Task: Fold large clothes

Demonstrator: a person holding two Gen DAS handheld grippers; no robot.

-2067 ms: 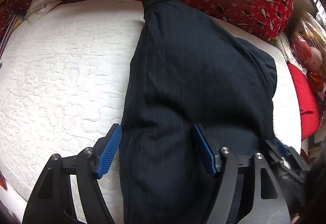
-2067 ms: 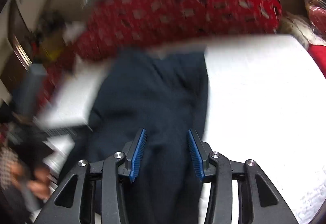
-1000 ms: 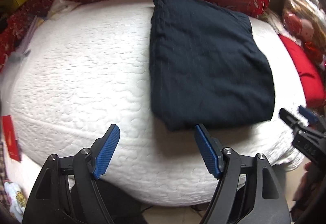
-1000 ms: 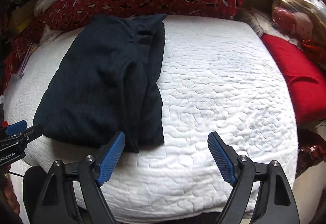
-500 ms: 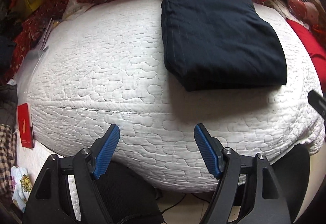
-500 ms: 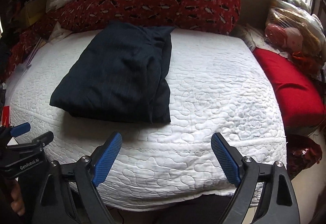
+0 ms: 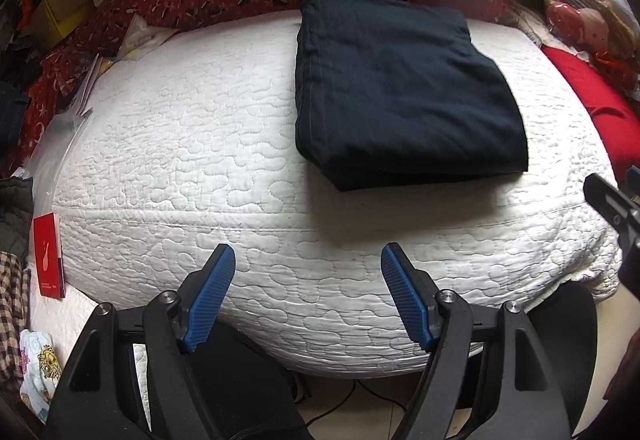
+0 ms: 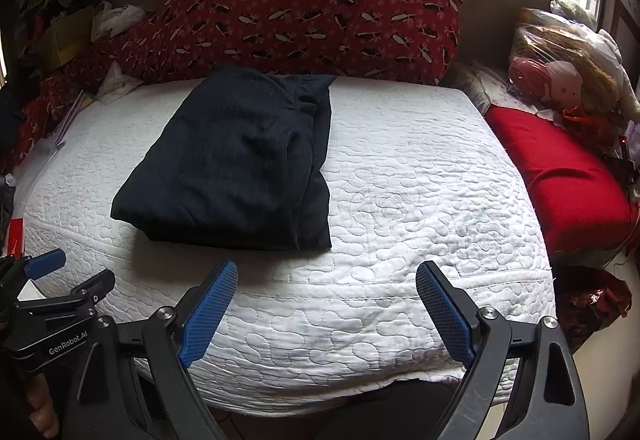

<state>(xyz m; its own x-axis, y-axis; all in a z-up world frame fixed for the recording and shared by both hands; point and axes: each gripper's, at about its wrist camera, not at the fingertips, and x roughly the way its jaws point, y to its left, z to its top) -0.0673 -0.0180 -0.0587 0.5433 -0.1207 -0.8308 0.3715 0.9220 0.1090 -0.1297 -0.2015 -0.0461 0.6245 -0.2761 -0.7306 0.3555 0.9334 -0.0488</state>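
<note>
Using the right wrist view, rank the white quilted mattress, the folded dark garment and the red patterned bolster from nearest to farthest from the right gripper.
From the right gripper, open and holding nothing:
1. White quilted mattress: its front edge lies directly under the fingertips.
2. Folded dark garment: ahead and to the left, lying on the mattress.
3. Red patterned bolster: farthest, along the mattress's back edge, behind the garment.

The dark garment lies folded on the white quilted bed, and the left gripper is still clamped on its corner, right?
Not quite. The dark garment does lie folded on the white quilted bed, but the left gripper is open and apart from it, holding nothing, as the left wrist view shows.
</note>
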